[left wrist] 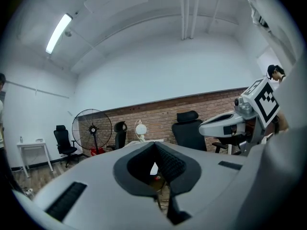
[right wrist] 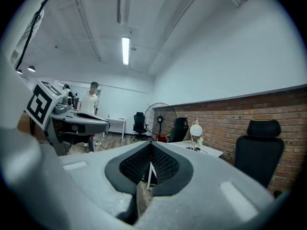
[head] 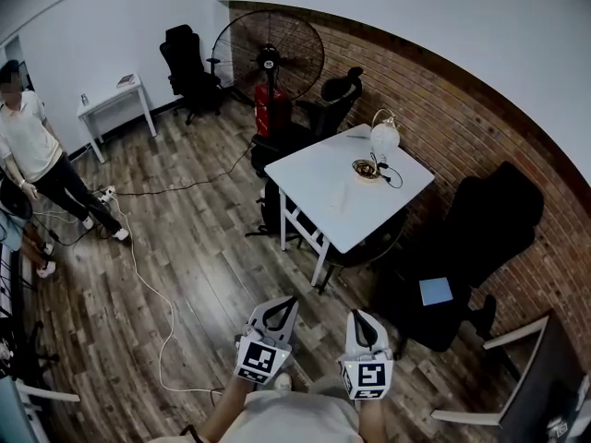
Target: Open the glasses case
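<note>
A white table (head: 314, 169) stands ahead by the brick wall, well beyond both grippers. On it lies a pale, elongated thing (head: 341, 196) too small to identify; I cannot pick out a glasses case for certain. My left gripper (head: 292, 301) and right gripper (head: 356, 315) are held side by side above the wooden floor at the bottom of the head view, pointing towards the table. In the left gripper view the left gripper (left wrist: 154, 144) has its jaws together with nothing between them. The right gripper (right wrist: 151, 143) looks the same, shut and empty.
A round lamp (head: 384, 137) and a small bowl (head: 367, 169) sit on the table's far side. Black office chairs (head: 480, 233) surround it, and a large fan (head: 269, 55) stands behind. A cable (head: 152, 284) trails over the floor; a person (head: 32, 160) stands at left.
</note>
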The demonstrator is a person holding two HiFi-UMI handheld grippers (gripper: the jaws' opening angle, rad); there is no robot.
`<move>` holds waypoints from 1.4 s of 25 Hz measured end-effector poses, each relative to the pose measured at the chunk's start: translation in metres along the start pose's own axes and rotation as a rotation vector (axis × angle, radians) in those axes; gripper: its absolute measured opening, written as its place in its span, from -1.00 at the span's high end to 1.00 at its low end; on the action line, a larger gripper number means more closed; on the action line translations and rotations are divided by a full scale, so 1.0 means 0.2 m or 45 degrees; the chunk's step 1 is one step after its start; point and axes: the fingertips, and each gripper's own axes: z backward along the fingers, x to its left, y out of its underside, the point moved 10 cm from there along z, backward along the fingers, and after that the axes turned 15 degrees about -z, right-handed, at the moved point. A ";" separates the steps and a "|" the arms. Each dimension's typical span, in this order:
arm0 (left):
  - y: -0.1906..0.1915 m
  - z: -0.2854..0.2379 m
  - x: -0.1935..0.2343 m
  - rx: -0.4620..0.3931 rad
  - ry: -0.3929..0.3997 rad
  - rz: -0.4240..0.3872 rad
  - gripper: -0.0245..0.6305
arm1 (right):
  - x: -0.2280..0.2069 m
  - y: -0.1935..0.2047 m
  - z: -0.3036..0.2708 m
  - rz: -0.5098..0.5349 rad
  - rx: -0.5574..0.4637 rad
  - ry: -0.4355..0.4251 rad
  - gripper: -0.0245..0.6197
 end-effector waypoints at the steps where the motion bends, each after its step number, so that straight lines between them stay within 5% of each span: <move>1: 0.01 -0.01 0.02 0.003 0.002 0.001 0.92 | 0.00 0.00 -0.01 -0.001 0.006 0.011 0.90; 18: 0.07 -0.29 0.18 0.016 0.012 0.017 0.92 | -0.16 -0.03 -0.34 -0.009 0.028 0.015 0.90; 35: 0.03 -0.96 0.38 0.064 -0.097 0.019 0.92 | -0.63 -0.21 -0.93 -0.037 0.049 -0.093 0.90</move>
